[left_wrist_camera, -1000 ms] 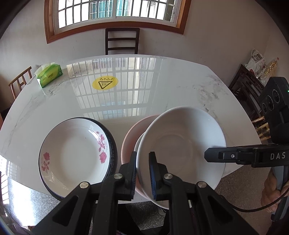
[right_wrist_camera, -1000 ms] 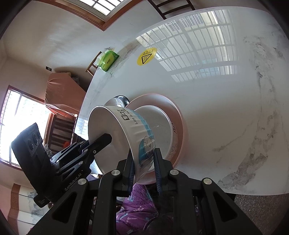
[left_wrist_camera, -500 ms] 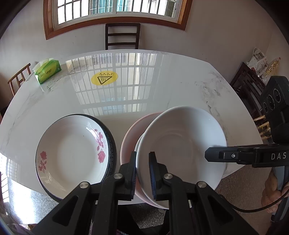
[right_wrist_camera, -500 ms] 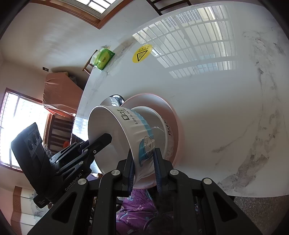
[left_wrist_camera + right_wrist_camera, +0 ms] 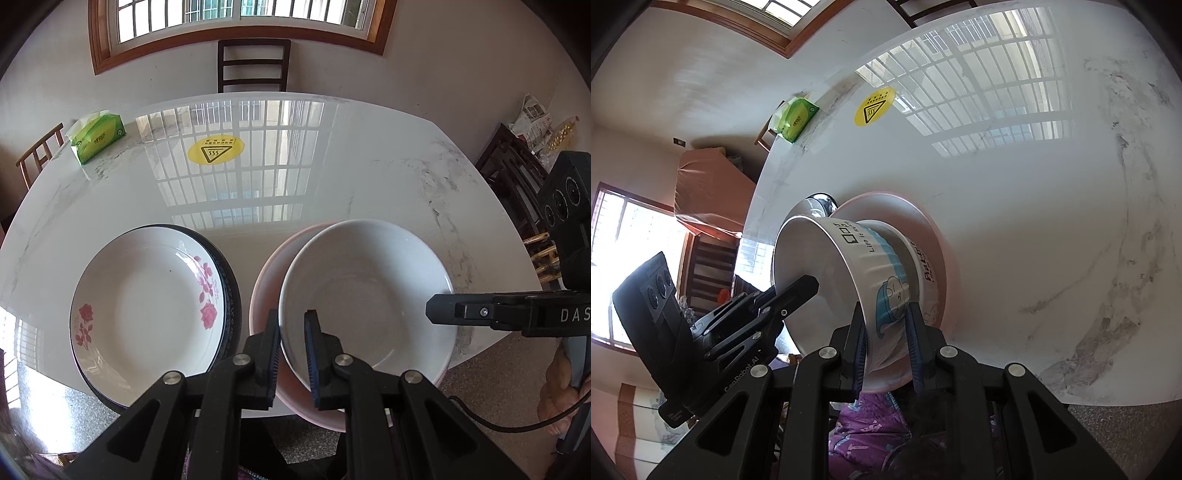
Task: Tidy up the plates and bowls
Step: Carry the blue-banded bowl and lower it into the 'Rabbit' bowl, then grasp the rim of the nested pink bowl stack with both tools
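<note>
A white bowl (image 5: 369, 295) with a blue cartoon on its outer wall (image 5: 882, 273) is held tilted over a pink bowl (image 5: 264, 284) at the table's near edge. My left gripper (image 5: 291, 321) is shut on its near rim. My right gripper (image 5: 885, 321) is shut on the rim at the right side, and its finger (image 5: 443, 314) shows at the right of the left wrist view. Another white bowl with red lettering (image 5: 925, 269) is nested in the pink bowl (image 5: 923, 218). To the left lies a rose-patterned plate (image 5: 147, 299) on a dark-rimmed plate (image 5: 231, 295).
The marble table (image 5: 369, 166) carries a green tissue pack (image 5: 98, 138) at the far left and a yellow warning sticker (image 5: 216, 151). A chair (image 5: 253, 66) stands behind it and dark wooden furniture (image 5: 517, 177) to the right. A hand (image 5: 557, 398) holds the right gripper.
Both grippers keep their hold on the white bowl. The view has only drifted slightly.
</note>
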Tool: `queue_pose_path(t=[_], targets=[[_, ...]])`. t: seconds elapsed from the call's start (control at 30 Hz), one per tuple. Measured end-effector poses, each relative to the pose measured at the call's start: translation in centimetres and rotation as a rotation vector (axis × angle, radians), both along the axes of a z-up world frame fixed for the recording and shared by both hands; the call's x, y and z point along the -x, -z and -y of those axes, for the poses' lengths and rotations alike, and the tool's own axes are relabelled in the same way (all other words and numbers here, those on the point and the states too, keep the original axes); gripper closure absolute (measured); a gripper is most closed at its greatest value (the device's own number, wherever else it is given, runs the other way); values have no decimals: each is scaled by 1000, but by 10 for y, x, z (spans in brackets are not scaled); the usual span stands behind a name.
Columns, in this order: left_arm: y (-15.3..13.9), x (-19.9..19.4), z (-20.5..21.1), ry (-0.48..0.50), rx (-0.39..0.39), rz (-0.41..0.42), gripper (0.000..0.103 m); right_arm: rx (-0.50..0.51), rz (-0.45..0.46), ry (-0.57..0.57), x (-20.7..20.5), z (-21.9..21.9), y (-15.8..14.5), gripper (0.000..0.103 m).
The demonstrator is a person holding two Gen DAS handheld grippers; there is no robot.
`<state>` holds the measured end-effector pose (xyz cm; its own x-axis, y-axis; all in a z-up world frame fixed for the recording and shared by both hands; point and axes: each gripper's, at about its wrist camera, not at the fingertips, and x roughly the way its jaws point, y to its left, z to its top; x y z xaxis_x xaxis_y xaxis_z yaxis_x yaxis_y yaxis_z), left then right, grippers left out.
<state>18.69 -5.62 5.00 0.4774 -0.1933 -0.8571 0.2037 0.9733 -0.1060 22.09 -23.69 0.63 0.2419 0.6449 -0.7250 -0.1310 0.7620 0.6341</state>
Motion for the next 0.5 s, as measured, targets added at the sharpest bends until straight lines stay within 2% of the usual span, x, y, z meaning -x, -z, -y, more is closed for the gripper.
queue_pose_path(t=[0.37,0.47,0.5], targets=[[-3,2,-5,3,15,13,90,14,41,2,5,-2,-7,81],[-6,1,-9,16,29,12,76,7,76,12,10,2,-13,81],[-7,1,-12,10,43,19,74,9,90,19,11,4,-16,81]])
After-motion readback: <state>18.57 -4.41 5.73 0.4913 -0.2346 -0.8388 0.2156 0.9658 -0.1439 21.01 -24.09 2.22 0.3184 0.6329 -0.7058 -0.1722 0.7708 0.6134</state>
